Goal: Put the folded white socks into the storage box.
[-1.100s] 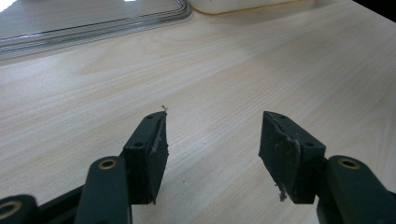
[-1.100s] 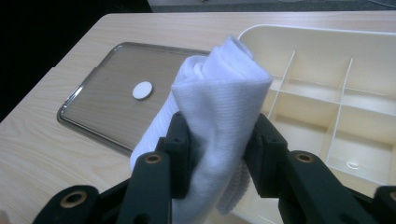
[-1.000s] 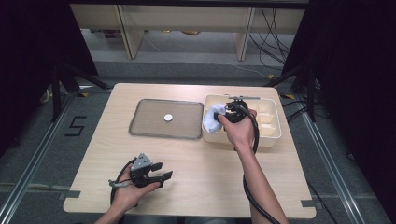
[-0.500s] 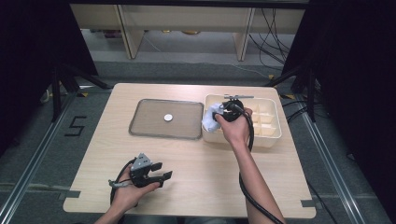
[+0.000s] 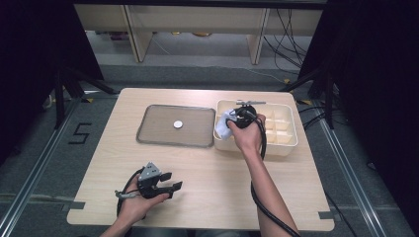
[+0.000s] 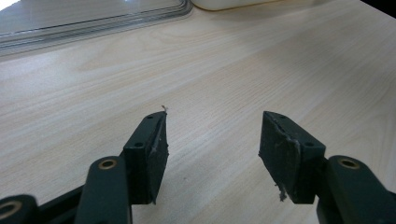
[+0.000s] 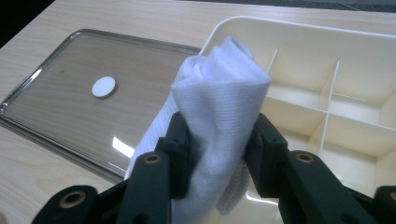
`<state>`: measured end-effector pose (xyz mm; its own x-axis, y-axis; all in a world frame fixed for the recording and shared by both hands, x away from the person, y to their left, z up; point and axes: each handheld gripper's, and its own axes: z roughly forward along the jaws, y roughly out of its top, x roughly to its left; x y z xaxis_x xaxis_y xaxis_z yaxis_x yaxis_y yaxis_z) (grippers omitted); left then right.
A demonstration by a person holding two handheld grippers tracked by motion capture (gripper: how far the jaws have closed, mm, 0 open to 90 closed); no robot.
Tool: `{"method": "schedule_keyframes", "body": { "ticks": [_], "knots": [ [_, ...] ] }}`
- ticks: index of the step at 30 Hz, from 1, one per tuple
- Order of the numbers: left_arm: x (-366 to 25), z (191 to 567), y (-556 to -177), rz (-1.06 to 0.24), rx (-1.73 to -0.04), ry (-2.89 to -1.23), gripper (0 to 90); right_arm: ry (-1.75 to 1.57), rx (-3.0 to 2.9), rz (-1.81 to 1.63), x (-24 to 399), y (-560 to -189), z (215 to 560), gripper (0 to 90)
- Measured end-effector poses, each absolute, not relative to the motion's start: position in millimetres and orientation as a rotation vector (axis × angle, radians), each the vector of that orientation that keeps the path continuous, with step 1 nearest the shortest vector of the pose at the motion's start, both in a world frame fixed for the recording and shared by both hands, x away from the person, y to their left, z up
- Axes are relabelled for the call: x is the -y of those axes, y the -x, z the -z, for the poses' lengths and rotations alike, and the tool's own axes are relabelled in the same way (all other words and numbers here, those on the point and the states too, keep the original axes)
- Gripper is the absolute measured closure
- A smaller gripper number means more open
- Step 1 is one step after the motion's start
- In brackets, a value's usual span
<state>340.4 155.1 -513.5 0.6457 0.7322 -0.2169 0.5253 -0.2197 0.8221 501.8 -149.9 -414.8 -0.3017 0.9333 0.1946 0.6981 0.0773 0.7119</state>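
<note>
High view, right gripper [image 5: 236, 120] over divided box [image 5: 284, 143], jaws pinching white cloth [image 7: 217, 112]

On the table [image 5: 207, 173], the tray [image 5: 153, 133] holding a small disc [image 5: 178, 124] lies just left of the divided box [image 5: 284, 131], a folded cloth [image 5: 225, 127] held over the box's left end.

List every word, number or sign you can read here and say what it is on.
"5" – marked on the grey floor, left of the table.
No readable text on the white cloth, the divided box, the tray or the white disc.
</note>
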Motion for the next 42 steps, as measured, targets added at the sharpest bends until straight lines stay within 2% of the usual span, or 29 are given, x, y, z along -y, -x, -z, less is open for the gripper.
{"method": "schedule_keyframes", "body": {
  "ticks": [42],
  "knots": [
    [-154,514,-340,-0.25,-0.985,-1.9,41.2,-1.456,-2.157,-0.836,130,-512,441,65.8]
  ]
}}
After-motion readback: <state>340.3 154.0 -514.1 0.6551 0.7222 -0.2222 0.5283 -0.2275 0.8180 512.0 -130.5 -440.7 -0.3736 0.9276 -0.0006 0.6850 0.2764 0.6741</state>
